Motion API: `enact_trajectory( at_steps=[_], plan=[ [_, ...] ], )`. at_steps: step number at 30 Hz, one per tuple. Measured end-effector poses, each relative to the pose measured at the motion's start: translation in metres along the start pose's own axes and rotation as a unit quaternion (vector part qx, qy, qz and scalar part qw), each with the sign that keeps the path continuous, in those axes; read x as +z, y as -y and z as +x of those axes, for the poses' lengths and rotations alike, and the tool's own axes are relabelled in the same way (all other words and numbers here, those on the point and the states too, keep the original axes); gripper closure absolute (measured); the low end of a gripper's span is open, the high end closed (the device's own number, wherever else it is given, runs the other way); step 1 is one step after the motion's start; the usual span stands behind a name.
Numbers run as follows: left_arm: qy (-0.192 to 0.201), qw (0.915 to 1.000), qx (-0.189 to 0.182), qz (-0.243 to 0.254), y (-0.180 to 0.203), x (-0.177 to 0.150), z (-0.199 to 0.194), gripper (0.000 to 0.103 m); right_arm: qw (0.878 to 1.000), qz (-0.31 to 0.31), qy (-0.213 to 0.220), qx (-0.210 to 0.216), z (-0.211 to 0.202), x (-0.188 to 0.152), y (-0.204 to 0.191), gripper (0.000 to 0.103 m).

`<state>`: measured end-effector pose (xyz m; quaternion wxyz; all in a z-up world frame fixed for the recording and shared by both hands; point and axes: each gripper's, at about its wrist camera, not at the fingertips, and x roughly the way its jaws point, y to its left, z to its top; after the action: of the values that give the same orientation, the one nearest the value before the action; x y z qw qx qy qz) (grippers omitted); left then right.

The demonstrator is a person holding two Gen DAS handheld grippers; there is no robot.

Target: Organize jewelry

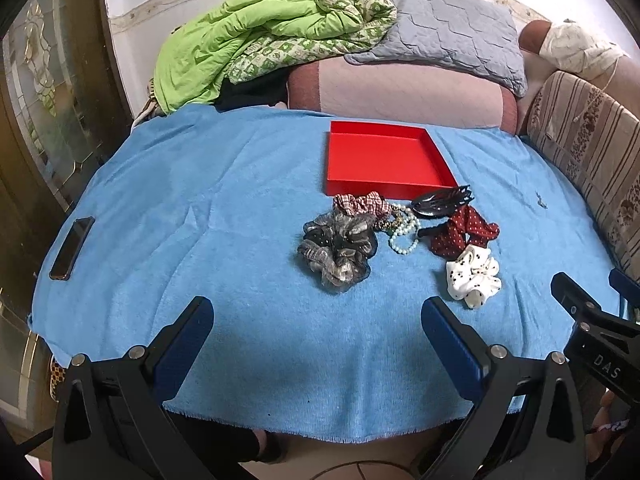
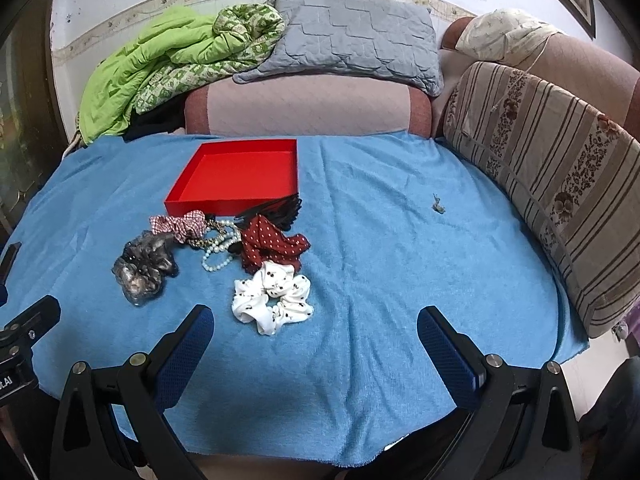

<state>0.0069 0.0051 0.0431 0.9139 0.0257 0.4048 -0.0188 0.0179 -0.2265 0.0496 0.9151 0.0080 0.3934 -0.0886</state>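
Observation:
A red tray lies on the blue cloth. In front of it lies a pile: a grey-black scrunchie, a red checked scrunchie, a pearl bracelet, a black hair claw, a red dotted scrunchie and a white dotted scrunchie. My left gripper is open and empty, near the cloth's front edge. My right gripper is open and empty, just right of the white scrunchie.
A black phone lies on the cloth at the left. A small dark item lies at the right. Pillows and a green blanket sit behind; a striped cushion borders the right.

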Motion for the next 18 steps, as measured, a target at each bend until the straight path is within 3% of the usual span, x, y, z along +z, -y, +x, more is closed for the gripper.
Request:
enact_trajectory(
  at_steps=[18],
  plan=[
    [-0.008,0.9999,-0.006,0.01,0.005,0.002,0.005,0.0,1.0,0.003,-0.016,0.005,0.005,0.009,-0.001,0.0]
  ],
)
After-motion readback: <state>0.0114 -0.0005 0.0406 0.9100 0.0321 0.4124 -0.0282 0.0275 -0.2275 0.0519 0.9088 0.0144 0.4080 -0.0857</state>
